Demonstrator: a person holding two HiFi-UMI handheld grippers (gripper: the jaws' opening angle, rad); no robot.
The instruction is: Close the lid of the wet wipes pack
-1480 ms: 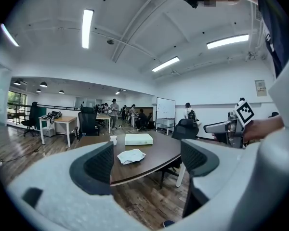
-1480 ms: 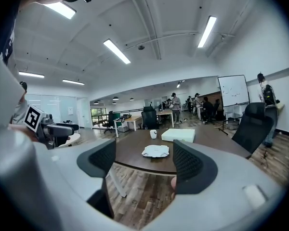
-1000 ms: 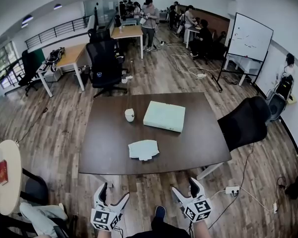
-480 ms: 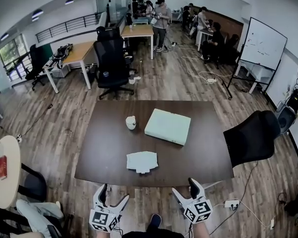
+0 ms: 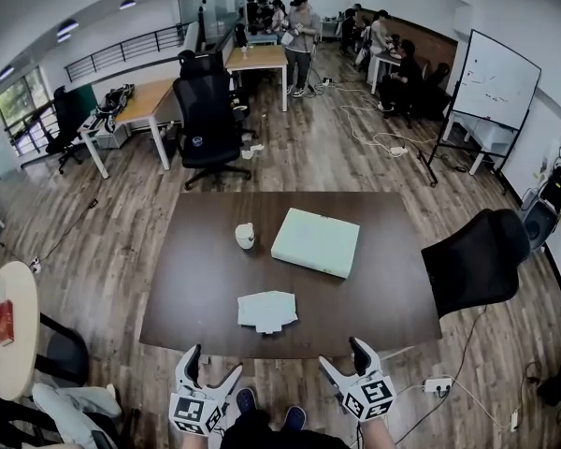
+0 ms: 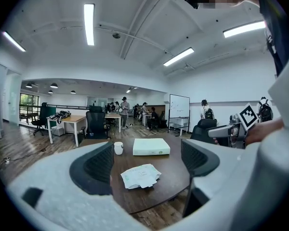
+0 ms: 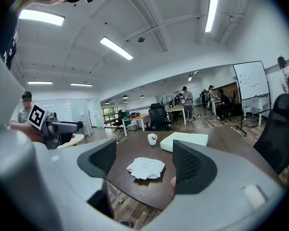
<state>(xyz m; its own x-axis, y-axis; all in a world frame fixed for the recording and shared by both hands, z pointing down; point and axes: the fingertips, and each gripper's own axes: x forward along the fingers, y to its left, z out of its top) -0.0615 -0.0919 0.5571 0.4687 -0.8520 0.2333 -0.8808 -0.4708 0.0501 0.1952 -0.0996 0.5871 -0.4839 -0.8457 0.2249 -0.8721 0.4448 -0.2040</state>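
Left gripper [image 5: 215, 363] and right gripper [image 5: 344, 354]: jaws apart, empty, just short of the dark table [image 5: 196, 288]. Wet wipes pack [image 5: 267, 311] lies ahead, between them. White box [image 5: 315, 241] and cup [image 5: 245, 237] lie beyond. Wood-plank office floor [image 5: 122, 241].

Long lamps [image 6: 89, 24] are shining high above the brown table [image 5: 374, 279], and daylight is coming in through a window [image 5: 7, 110] far to the left of it. The room is looking bright. The wet wipes pack [image 7: 145, 168] on the table is dropping a small dark shadow. Away from the table, straight lines are bending and the picture corners are going black.
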